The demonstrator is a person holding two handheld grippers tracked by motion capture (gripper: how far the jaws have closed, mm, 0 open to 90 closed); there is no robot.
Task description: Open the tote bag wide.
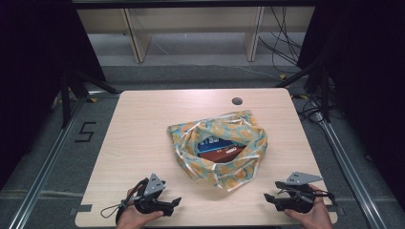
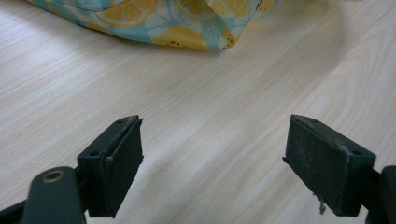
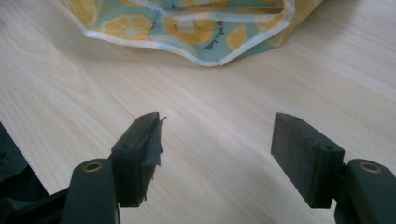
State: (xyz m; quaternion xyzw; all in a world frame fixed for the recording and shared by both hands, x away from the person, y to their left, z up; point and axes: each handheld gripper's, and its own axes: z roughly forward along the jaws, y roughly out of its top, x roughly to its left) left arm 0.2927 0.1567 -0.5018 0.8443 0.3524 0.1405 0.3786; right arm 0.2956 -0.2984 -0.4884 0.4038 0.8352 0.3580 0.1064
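Nearest the high camera, two hands hold the tools low at the near edge of the pale wood-grain table (image 1: 143, 124). Left gripper (image 1: 175, 202) rests at the near left, its jaws spread wide with nothing between them; in its own view the black pads (image 2: 114, 165) frame only bare tabletop. Right gripper (image 1: 267, 196) sits at the near right, likewise wide open and empty, its pads (image 3: 306, 158) apart over plain wood.

Between and beyond them, about mid-table, lies the crumpled fabric bag printed with yellow lemon slices on teal, trimmed in white (image 1: 217, 148). Its mouth gapes upward, and inside sits a flat box, blue above and reddish-brown below (image 1: 220, 147), tilted against the cloth. The bag's long axis seems to run from far left to near right.

Each gripper points inward toward the bag, and both stand well apart from it. The bag's near corner, with its white-edged rim (image 3: 219, 60), reaches toward the right side, so the right gripper looks slightly nearer to a graspable edge. From the left gripper view, a folded cloth corner (image 2: 205, 39) lies ahead across open table. Either hand would likely need to travel forward and inward before closing on the rim.
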